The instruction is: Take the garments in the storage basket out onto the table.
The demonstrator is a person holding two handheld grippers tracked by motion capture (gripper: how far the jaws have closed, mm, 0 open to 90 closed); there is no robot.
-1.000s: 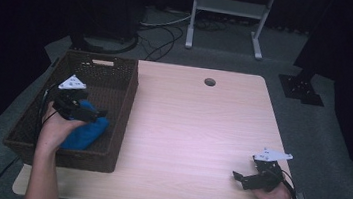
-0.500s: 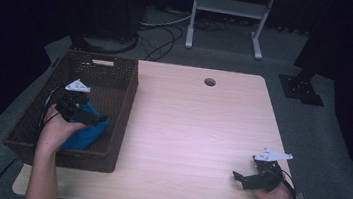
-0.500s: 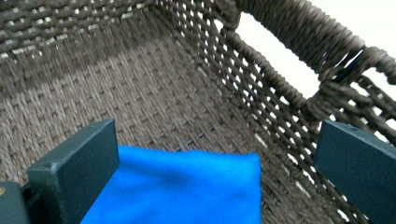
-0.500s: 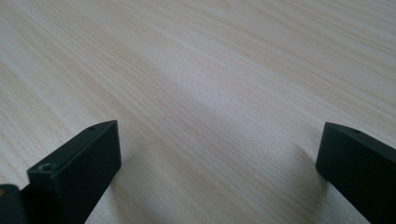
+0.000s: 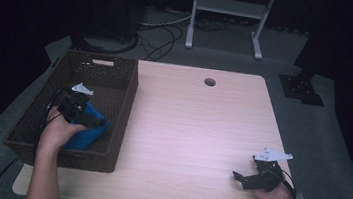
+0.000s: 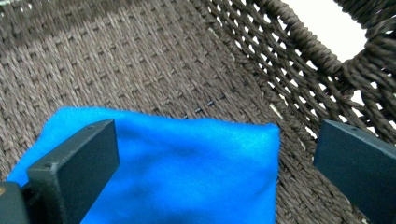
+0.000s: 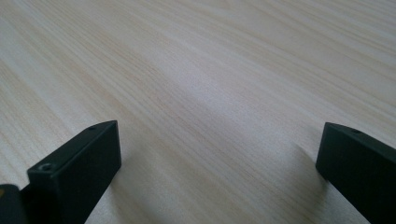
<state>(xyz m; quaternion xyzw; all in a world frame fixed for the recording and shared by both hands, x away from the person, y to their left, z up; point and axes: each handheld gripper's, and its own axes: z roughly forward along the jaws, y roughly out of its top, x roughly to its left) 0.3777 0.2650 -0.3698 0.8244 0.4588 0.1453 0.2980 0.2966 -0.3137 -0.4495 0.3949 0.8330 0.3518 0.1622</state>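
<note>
Fabric, smooth and bright blue, forms the flat pouch [image 6: 187, 172] lying on the dark woven basket [image 5: 109, 144] floor near its front wall. Your left gripper [image 6: 217, 172] hovers over it, fingers spread wide. Your right gripper [image 5: 237, 177] rests low near the pale wood-grain desk [image 5: 191, 126] front right corner, fingers apart.

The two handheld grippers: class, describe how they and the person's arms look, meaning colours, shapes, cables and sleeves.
Both the left gripper and the right gripper are black, each with two blocky, flat-faced jaws and a pale grey three-cornered plate on top. A dark cable trails from each towards the person. Both forearms are bare, with no sleeves in view.
</note>
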